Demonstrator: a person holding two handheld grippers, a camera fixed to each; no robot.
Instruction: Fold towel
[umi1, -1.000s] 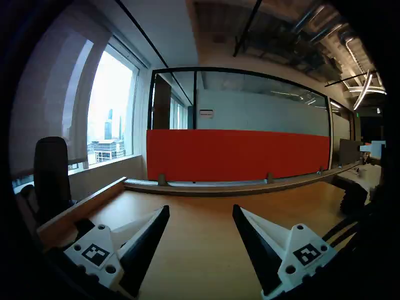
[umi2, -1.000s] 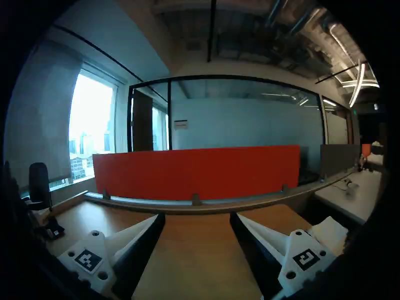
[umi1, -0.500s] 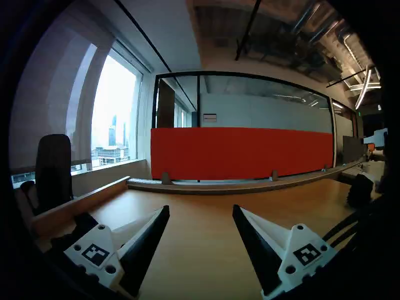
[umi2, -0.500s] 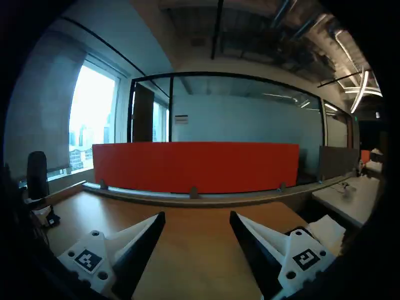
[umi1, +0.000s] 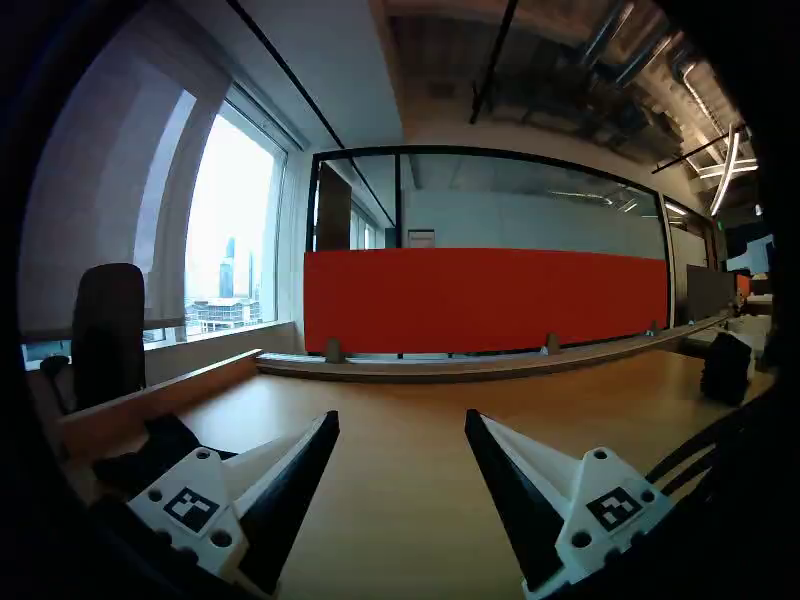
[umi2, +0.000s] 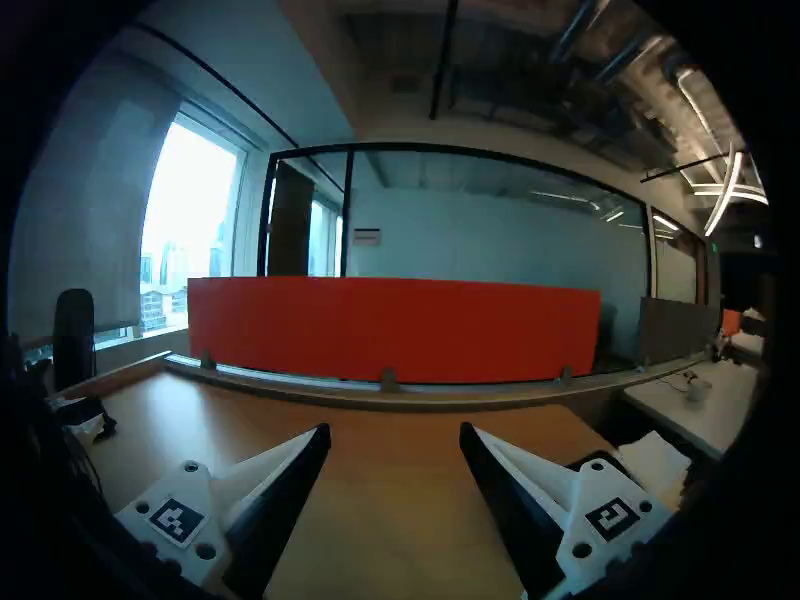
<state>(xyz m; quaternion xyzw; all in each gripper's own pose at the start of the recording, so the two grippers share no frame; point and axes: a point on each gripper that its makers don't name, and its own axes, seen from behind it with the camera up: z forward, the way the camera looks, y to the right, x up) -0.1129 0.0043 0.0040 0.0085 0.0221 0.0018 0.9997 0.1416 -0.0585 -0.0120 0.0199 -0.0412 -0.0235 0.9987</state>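
Desk (umi1: 400, 530) of smooth wood underlies wedge-fingered left gripper (umi1: 400, 416).

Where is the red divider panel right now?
In the left gripper view, the red divider panel stands upright along the far edge of the wooden desk, straight ahead, with the window to its left and a glass wall behind it.

We log the left gripper (umi1: 400, 415): two white wedge fingers (umi1: 250, 468) tapering to points, with black inner faces. Each finger carries a black-and-white square tag (umi1: 190, 508), and round screw holes (umi1: 205, 455) sit around it. Black cables (umi1: 685, 462) run just beyond the right-hand tag. The right gripper (umi2: 393, 428) has the same build.
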